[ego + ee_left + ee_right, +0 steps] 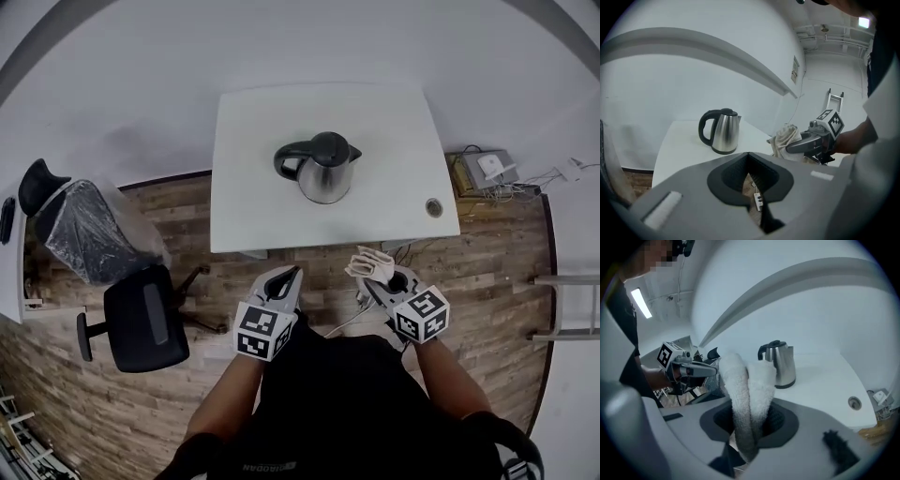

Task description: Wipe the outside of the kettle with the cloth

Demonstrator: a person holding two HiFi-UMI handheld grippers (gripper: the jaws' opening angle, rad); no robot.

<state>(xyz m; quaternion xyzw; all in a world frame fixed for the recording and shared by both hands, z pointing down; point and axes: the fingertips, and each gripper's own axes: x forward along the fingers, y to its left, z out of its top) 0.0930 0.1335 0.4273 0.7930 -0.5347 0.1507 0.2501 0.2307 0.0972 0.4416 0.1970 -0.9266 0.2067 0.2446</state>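
A steel kettle with a black handle and lid stands upright near the middle of the white table; its handle points left. It shows too in the left gripper view and the right gripper view. Both grippers hover over the floor, short of the table's near edge. My right gripper is shut on a folded off-white cloth, which sticks up from the jaws. My left gripper is shut with nothing in it. From the left gripper view, the right gripper and the cloth appear at the right.
A round cable hole sits in the table's right front corner. A black office chair and a plastic-wrapped chair stand to the left on the wooden floor. A box with cables lies right of the table, a ladder further right.
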